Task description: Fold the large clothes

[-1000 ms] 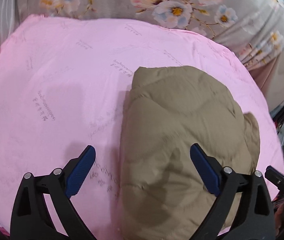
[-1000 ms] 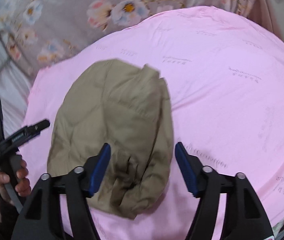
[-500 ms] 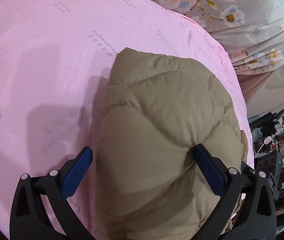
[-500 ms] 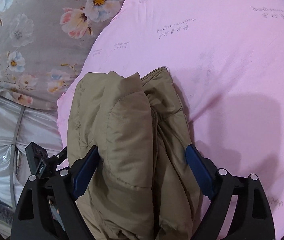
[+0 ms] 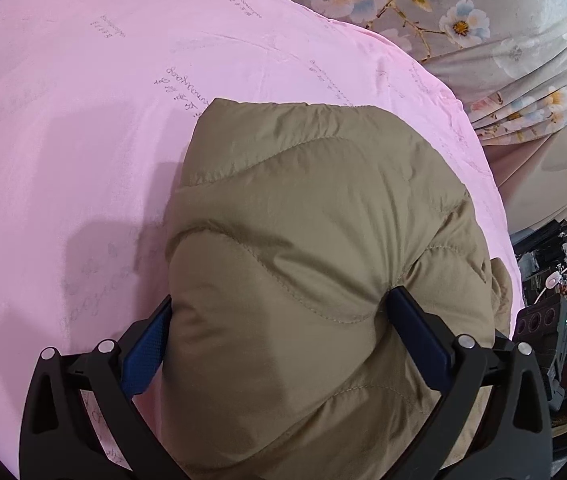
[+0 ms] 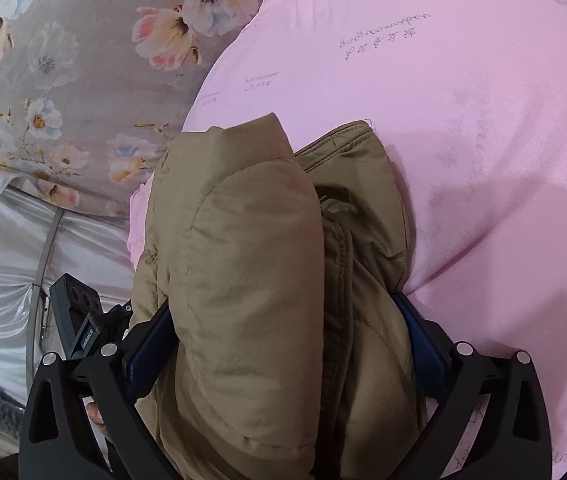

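Both the left gripper (image 5: pixel 279 316) and right gripper (image 6: pixel 283 320) had jaws clamped on the folded puffy jacket (image 5: pixel 323 240) (slick fabric), so layers risked slipping and unfolding onto the pink sheet (image 5: pixel 83 120).

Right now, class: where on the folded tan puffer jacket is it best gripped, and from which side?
Grip the tan puffer jacket across its thick folded bundle, coming from the near end. Each tool, left tool and right tool, straddles the stacked layers there; the bulk probably fills the jaws, so no layer slips onto the pink sheet.
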### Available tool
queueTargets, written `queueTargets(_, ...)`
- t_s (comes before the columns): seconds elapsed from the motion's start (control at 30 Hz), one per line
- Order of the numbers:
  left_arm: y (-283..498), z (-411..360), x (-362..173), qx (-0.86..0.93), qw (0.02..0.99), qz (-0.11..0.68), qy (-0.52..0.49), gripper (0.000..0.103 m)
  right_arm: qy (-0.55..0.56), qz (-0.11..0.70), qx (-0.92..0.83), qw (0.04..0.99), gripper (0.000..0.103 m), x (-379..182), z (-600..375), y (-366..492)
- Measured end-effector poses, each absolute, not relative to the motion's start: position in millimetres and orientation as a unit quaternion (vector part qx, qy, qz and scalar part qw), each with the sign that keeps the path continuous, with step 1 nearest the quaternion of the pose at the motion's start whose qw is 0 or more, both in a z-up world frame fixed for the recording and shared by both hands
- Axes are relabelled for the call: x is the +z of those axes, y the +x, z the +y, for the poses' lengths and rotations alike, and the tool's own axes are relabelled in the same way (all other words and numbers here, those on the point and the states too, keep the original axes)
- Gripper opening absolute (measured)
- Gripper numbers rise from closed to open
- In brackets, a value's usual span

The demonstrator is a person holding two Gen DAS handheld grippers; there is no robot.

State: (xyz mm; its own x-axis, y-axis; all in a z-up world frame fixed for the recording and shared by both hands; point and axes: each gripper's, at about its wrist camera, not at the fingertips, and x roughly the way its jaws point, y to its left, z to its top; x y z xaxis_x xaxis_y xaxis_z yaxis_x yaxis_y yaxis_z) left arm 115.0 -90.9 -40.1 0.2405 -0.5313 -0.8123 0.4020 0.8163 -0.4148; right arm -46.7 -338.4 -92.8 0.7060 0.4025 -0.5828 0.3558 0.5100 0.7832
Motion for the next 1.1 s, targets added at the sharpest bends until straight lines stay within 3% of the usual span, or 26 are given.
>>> queueTargets(0.13, 114, -94, -41, -0.296, 0.790, 0.534, -0.049, 0.098, 0.487, 0.380, 0.020, 0.786, 0.095, -91, -335, -44)
queueTargets(0.2, 113, -96, -39, -0.299, 0.792, 0.530, -0.038, 0.098, 0.487, 0.376, 0.026, 0.788, 0.084, -91, -335, -45)
queueTargets(0.27, 110, -97, -37, -0.307, 0.794, 0.524, -0.029, 0.098, 0.489, 0.368, 0.032, 0.790, 0.063, -89, -332, -49)
queueTargets(0.3, 107, -97, -34, -0.312, 0.797, 0.517, -0.027, 0.092, 0.488, 0.363, 0.034, 0.793, 0.058, -86, -331, -51)
queueTargets(0.37, 102, -96, -26, -0.321, 0.803, 0.503, -0.019, 0.079, 0.484, 0.349, 0.040, 0.802, 0.038, -76, -328, -54)
queueTargets(0.43, 98, -92, -14, -0.333, 0.808, 0.485, -0.018, 0.061, 0.470, 0.339, 0.040, 0.814, 0.031, -62, -323, -53)
queueTargets(0.47, 99, -89, -8, -0.340, 0.809, 0.479, -0.020, 0.058, 0.464, 0.335, 0.041, 0.819, 0.028, -55, -320, -51)
queueTargets(0.63, 113, -82, 26, -0.358, 0.826, 0.436, -0.013, 0.049, 0.437, 0.303, 0.063, 0.845, 0.023, -19, -310, -25)
queueTargets(0.8, 148, -75, 50, -0.353, 0.849, 0.393, 0.005, 0.046, 0.406, 0.279, 0.091, 0.865, 0.023, 10, -297, 34)
queueTargets(1.1, 258, -58, 34, -0.295, 0.882, 0.368, 0.019, 0.046, 0.367, 0.282, 0.084, 0.883, 0.023, -5, -275, 164)
